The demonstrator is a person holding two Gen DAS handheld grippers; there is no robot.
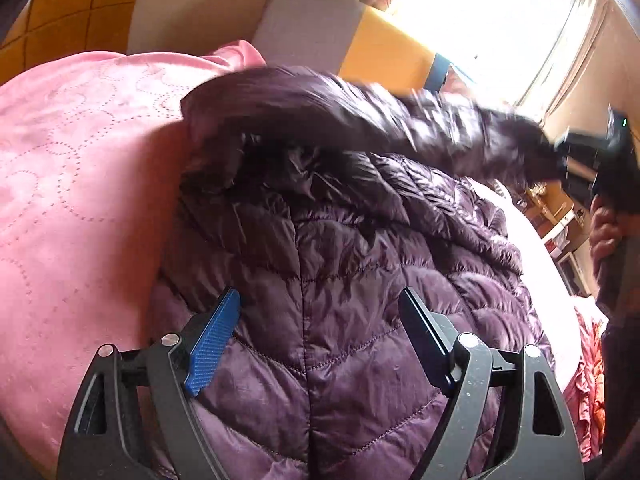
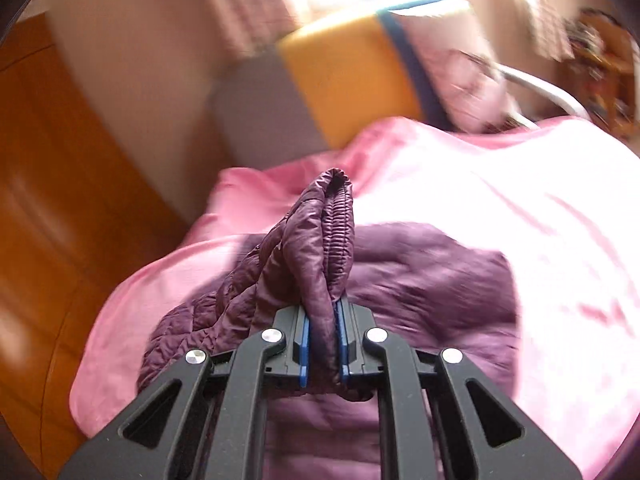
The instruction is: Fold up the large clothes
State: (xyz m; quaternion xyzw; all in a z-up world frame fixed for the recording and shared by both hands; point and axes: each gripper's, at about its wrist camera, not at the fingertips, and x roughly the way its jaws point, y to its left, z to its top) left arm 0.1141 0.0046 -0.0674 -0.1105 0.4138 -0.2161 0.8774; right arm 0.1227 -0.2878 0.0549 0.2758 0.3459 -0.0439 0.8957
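A bed (image 1: 60,208) covered by a pink quilted bedspread (image 2: 500,240) fills most of both views and serves as the reference for every position given here. Behind the bed stand a grey headboard panel (image 1: 308,20) and, beside it, a yellow panel (image 2: 344,80); a bright curtained window (image 1: 480,20) lies beyond them.

A dark purple quilted puffer jacket (image 1: 340,280) lies spread on top of the bed, near its middle, its stitched seams running across the padding. One sleeve (image 1: 360,120) is raised off the bed and stretches across the upper part of the jacket body toward the right; it is motion-blurred in the left wrist view, so its exact outline is probably only roughly as described.

The right tool (image 2: 322,340) is clamped on the gathered elastic cuff (image 2: 336,216) of that sleeve, the blue pads pressing the fabric from both sides, with the cuff standing up above the bed. A person's hand (image 1: 608,232) carrying this tool shows at the bed's right side in the left wrist view.

The left tool (image 1: 320,320) hangs over the jacket body on the bed with its fingers (image 1: 212,344) wide apart and nothing pinched between them.
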